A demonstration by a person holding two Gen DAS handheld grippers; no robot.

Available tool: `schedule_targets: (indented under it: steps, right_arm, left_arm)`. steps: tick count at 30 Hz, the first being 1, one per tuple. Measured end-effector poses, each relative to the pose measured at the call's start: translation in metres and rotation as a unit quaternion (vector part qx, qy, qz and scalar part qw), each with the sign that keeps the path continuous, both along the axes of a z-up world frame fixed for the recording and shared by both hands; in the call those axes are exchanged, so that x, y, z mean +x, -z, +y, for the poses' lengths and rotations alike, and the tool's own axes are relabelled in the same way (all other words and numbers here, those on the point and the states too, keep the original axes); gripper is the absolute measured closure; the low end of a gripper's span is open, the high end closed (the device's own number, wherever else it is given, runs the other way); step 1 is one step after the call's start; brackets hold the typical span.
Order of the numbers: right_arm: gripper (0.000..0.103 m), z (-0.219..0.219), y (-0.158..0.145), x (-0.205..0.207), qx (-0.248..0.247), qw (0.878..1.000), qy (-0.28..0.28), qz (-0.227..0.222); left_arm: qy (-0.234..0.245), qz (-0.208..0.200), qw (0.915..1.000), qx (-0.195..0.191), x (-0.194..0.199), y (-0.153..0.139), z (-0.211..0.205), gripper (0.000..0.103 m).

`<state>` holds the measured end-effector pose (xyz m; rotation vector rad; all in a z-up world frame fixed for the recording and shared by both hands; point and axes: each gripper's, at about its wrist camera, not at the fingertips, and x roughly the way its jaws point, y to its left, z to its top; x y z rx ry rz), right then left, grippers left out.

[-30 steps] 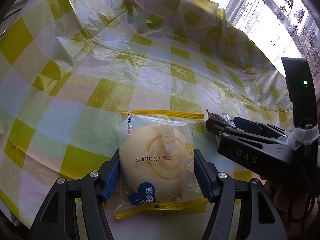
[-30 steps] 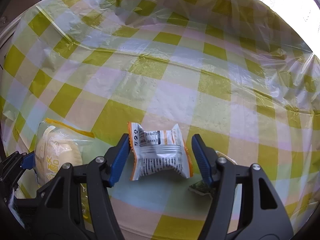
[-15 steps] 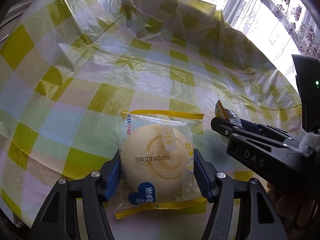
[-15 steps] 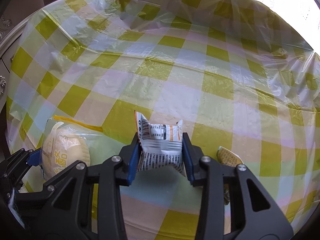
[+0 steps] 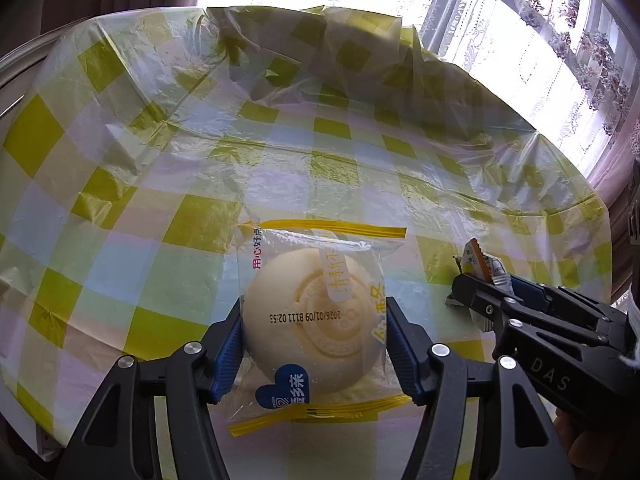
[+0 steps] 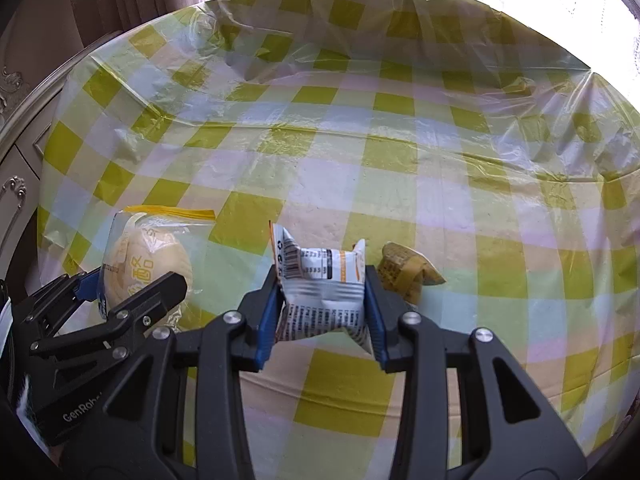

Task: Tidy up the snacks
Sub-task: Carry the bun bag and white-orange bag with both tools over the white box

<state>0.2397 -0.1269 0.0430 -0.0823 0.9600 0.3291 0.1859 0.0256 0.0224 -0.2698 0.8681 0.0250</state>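
Now left tool (image 5: 314, 344) grips the wrapped round cake (image 5: 314, 320) near the tabletop (image 5: 120, 184) front-left, w/ right tool (image 6: 320, 312) clamped on a crumpled white snack packet (image 6: 320, 292) beside it, yellow packet (image 6: 408, 272) just right.

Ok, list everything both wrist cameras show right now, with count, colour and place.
pastry: one, pale yellow, clear wrapper with yellow seals, between the left fingers.
white packet: one, white with orange edge, pinched between the right fingers.
yellow packet: one, mustard yellow, on the cloth just right of the white packet.
cloth: one, yellow-and-white check plastic, covering the table.
curtains: sheer white, floral, at the window behind.
left gripper: black, blue pads, gripping the pastry.
right gripper: black, blue pads, gripping the white packet.
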Motion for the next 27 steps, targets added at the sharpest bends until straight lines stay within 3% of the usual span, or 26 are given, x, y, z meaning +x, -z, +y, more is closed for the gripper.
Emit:
schedule_targets:
  steps: [27]
  right_arm:
    - [0.061,-0.129,-0.016,-0.063,0.013,0.995,0.103,-0.003]
  left_arm:
    - [0.121,-0.008,0.9925,0.019,-0.020,-0.026,-0.115,0.039]
